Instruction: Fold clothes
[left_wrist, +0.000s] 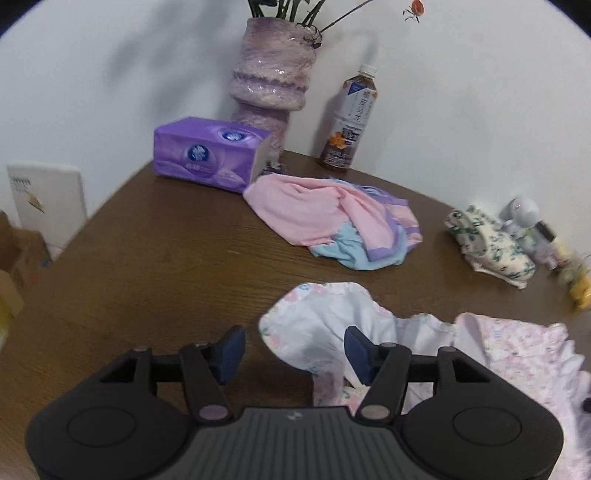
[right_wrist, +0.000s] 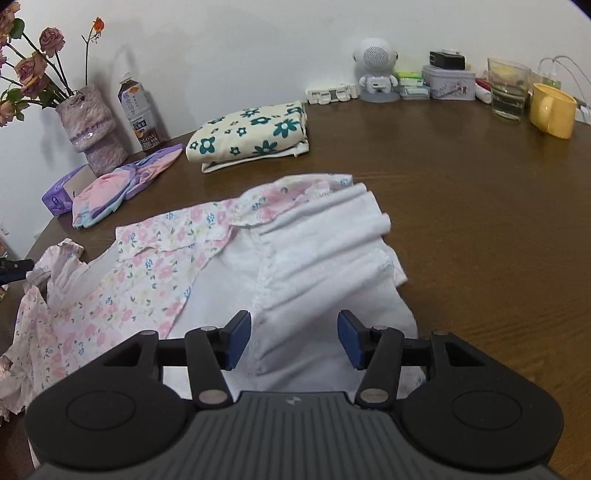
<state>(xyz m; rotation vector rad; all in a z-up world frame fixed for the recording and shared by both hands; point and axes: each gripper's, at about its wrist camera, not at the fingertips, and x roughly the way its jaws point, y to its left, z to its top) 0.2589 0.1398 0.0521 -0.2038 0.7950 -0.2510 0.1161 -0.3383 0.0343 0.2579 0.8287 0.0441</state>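
Left gripper (left_wrist: 294, 349): jaws apart, nothing clamped; the right-hand blue pad sits over a ruffled edge of the floral garment (left_wrist: 332, 325), no pinch seen. Right gripper (right_wrist: 294, 339): jaws apart, hung above the white lining of the same garment (right_wrist: 303, 258), cloth visible between the pads but not pressed.

The garment is spread across the near part of the table (right_wrist: 480, 221), partly turned over, so pink floral print and plain white inside both show. It is judged mid-fold, with a fresh grasp needed. For a clean fold, both pads should be set on one layered edge, hem or seam preferred, and the ruffles flattened first; a single thin layer is likely to slip or bunch.

Materials: the garment is thin, soft cotton-like cloth, gathered in pleats, with frilled trim. The tabletop is dark wood grain, smooth.

Beyond: a crumpled pink, blue and purple garment (left_wrist: 332, 221), unfolded; a cream cloth with green flowers (right_wrist: 251, 133), already folded flat. Further back stand a purple tissue pack (left_wrist: 210, 155), a fuzzy lilac vase (left_wrist: 273, 81) and a tea bottle (left_wrist: 349, 118).
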